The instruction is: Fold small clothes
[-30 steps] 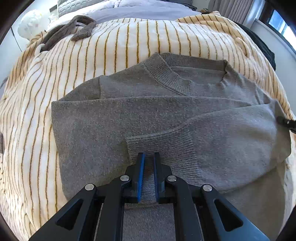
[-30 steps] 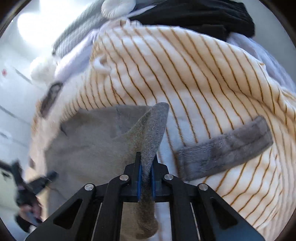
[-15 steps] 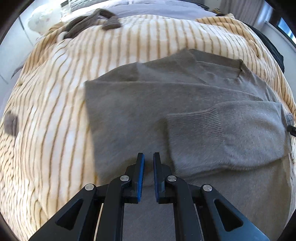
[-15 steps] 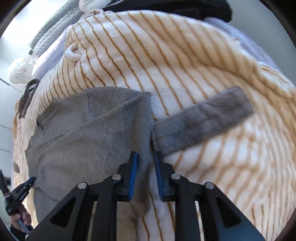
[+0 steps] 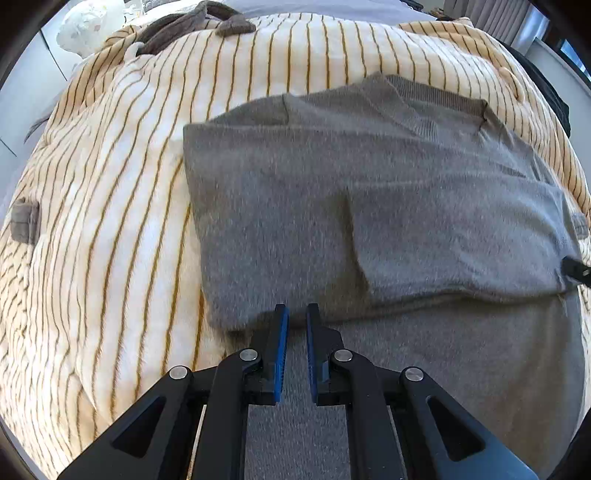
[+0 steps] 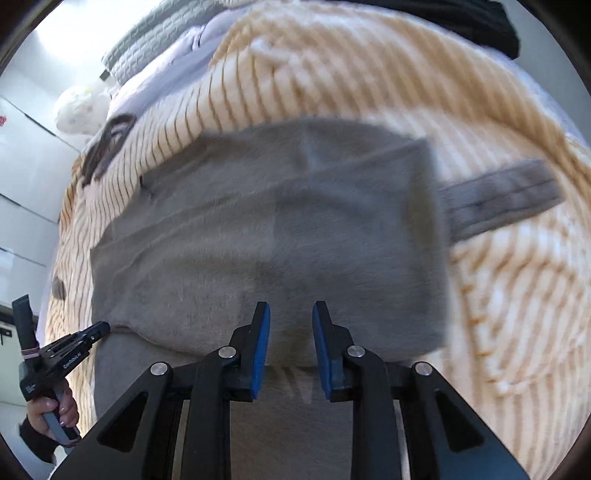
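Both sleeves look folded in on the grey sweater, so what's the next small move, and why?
Probably take the hem with both grippers and fold it toward the collar: the sleeves lie across the sweater, the left gripper and right gripper hold nothing, and the near part lies unfolded.

The carrier is a bed covered with a cream blanket (image 5: pixel 122 206) that has thin brown stripes. A grey sweater (image 5: pixel 332 221) lies flat on the blanket, with both sleeves folded across its front and the collar at the far side. A grey plush strip (image 6: pixel 498 195) lies on the blanket just beside the sweater's edge, touching it or nearly so. A darker brown plush piece (image 5: pixel 195 18) lies at the far edge of the blanket. A small grey tab (image 5: pixel 24 221) sits on the blanket, well apart from the sweater. Beyond the blanket there is lilac bedding (image 6: pixel 170 70) and a grey quilted pillow (image 6: pixel 147 40).
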